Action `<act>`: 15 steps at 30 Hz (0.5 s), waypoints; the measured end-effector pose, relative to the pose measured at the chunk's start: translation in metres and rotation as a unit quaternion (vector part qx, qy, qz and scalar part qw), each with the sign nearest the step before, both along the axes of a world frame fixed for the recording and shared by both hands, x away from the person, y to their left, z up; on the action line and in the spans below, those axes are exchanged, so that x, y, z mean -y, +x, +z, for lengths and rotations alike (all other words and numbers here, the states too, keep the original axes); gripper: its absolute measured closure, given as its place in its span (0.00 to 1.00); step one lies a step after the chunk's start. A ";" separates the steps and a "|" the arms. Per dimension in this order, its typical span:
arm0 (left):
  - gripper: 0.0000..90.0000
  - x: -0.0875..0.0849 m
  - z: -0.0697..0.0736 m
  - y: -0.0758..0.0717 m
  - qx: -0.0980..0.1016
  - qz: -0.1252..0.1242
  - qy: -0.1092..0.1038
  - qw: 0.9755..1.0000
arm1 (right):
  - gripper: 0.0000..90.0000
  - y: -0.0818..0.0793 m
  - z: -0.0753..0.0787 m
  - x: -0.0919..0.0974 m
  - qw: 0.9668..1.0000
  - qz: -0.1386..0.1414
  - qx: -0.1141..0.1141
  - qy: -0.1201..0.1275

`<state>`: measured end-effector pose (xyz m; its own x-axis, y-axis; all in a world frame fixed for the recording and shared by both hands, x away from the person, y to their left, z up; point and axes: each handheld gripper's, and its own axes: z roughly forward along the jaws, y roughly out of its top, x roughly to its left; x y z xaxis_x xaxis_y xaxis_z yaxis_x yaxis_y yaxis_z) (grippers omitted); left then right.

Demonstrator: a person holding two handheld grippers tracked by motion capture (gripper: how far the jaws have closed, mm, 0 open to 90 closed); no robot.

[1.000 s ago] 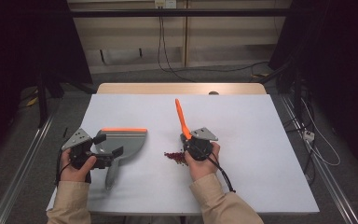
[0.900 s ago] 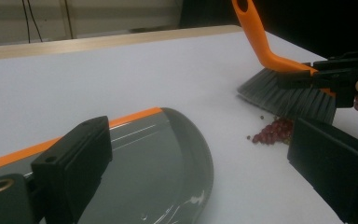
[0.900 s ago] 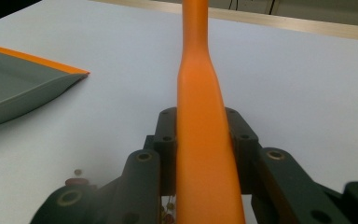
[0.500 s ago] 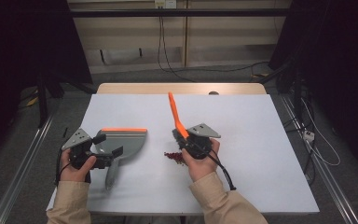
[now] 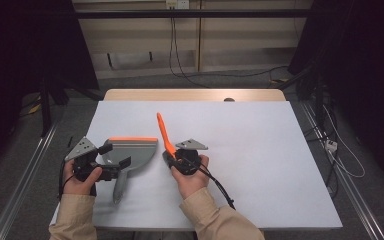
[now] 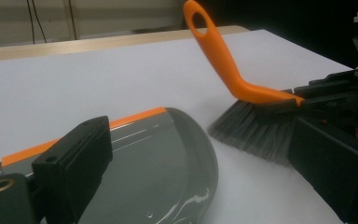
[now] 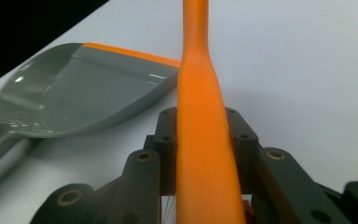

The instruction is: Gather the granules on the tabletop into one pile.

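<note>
Two tools: brush (image 5: 164,133) clamped in right gripper (image 5: 172,159); dustpan (image 5: 130,151) clamped in left gripper (image 5: 114,161).
Change: brush has slid left, now just beside the pan.
Meaning: sweep nearly reaches pan.

Grey dustpan (image 5: 130,152) with orange front lip lay flat on the white table, handle toward the person; orange-handled hand brush (image 5: 166,136) with grey bristles stood tilted just beside its right edge.
</note>
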<state>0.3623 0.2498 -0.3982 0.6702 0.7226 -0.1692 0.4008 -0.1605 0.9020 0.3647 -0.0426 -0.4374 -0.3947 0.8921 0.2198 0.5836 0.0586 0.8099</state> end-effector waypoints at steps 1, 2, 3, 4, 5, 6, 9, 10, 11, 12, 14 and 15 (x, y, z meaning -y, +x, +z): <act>0.07 0.000 0.000 0.000 0.000 0.001 0.000 1.000 | 0.79 0.001 -0.001 0.005 1.000 -0.003 -0.005 0.004; 0.07 0.000 0.000 0.000 0.000 0.002 0.000 1.000 | 0.79 0.002 -0.001 0.010 1.000 -0.008 -0.012 0.010; 0.07 0.000 0.000 0.000 0.000 0.002 0.000 1.000 | 0.79 0.002 -0.001 0.014 1.000 -0.012 -0.012 0.007; 0.07 0.000 0.000 0.000 0.000 0.001 0.002 1.000 | 0.79 0.002 -0.001 0.016 1.000 -0.014 -0.014 0.008; 0.07 0.001 0.000 0.000 0.000 0.000 0.003 1.000 | 0.79 0.001 -0.001 0.019 1.000 -0.016 -0.016 0.011; 0.07 0.001 0.000 0.000 0.000 -0.001 0.004 1.000 | 0.79 0.000 -0.001 0.021 1.000 -0.018 -0.014 0.007; 0.07 0.002 0.000 0.000 0.000 -0.001 0.005 1.000 | 0.79 -0.002 0.000 0.027 1.000 -0.022 -0.016 0.008; 0.07 0.002 0.000 0.000 0.000 -0.001 0.004 1.000 | 0.79 -0.002 0.000 0.029 1.000 -0.025 -0.016 0.008; 0.07 0.002 0.000 0.000 0.000 -0.001 0.005 1.000 | 0.79 -0.002 0.000 0.031 0.999 -0.027 -0.016 0.008; 0.07 0.002 0.000 0.000 0.000 -0.001 0.005 1.000 | 0.79 -0.003 0.000 0.033 0.999 -0.028 -0.017 0.011; 0.07 0.003 0.000 0.000 -0.001 -0.001 0.006 1.000 | 0.79 -0.003 0.000 0.036 0.999 -0.029 -0.020 0.024; 0.07 0.003 -0.001 0.000 0.000 -0.001 0.006 1.000 | 0.79 -0.003 0.000 0.037 0.999 -0.029 -0.018 0.026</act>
